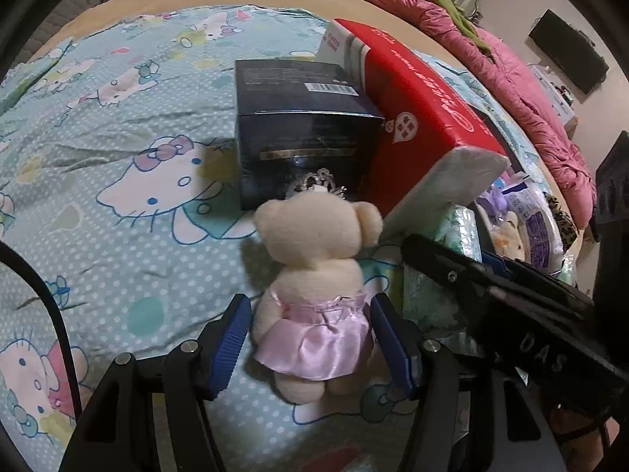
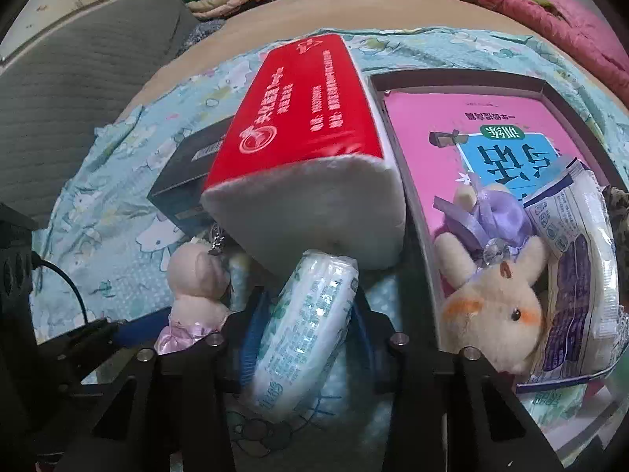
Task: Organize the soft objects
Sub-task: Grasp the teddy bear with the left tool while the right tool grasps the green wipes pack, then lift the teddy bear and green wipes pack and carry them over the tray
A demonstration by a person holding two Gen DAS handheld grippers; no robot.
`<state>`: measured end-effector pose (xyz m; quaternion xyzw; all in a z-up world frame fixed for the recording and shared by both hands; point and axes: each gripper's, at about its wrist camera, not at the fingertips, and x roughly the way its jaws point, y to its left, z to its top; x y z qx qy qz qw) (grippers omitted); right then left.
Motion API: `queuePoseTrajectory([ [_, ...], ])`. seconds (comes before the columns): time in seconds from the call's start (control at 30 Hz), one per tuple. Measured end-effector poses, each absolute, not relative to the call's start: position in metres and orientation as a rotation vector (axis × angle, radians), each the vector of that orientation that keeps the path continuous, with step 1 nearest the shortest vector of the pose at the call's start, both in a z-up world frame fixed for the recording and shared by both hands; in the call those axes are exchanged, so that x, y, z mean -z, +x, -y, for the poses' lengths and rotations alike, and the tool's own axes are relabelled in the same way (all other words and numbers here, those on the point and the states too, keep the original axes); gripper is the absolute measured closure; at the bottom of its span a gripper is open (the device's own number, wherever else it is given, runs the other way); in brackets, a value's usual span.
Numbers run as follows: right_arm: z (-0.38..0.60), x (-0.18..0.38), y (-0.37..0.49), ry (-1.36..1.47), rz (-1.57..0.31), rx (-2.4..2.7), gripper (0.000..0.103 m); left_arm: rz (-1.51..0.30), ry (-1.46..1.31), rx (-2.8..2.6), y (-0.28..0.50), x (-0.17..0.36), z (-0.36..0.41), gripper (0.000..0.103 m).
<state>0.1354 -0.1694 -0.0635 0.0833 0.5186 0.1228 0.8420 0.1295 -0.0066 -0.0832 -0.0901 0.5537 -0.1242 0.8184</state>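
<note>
Left gripper (image 1: 310, 338): the jaws stand at medium width on either side of a small plush bear in a pink satin skirt (image 1: 314, 295); the blue pads flank its waist, but whether they press on the fabric cannot be told. The bear lies on the bed sheet (image 1: 118, 196), printed with cartoon cats, head pointing away from the jaws. Directly beyond the head, a dark blue box (image 1: 302, 129) blocks the forward path, with a metal charm at its base beside the bear's head. To the right of that box, a red tissue pack (image 1: 416, 118) lies tilted across it. The right gripper's black body lies just to the right of the left jaws. Right gripper (image 2: 302, 330): the jaws stand narrow with a pale green tissue packet (image 2: 306, 330) between them; the pads appear to be against its wrapper, and the packet runs diagonally through the gap. Immediately beyond, the white end of the red tissue pack overhangs the packet's far tip. To the left of these jaws sits the pink-skirted bear. To the right, an open tray (image 2: 409, 196) with a pink printed liner holds a plush animal with a purple bow (image 2: 499, 299) and a purple-and-white wrapped pack (image 2: 582, 287). Further out lies a pink quilt (image 2: 542, 4).
</note>
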Motion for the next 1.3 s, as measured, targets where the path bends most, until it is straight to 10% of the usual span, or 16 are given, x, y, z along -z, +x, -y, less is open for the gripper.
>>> queuePoseTrajectory([
  [0.5, 0.176, 0.047, 0.122, 0.192, -1.027, -0.348, 0.076, -1.162, -0.224, 0.301, 0.125, 0.084, 0.009, 0.063],
  [1.3, 0.276, -0.061, 0.080, 0.356, -0.714, -0.328, 0.076, -0.948, -0.165, 0.414, 0.079, -0.036, 0.064, 0.063],
])
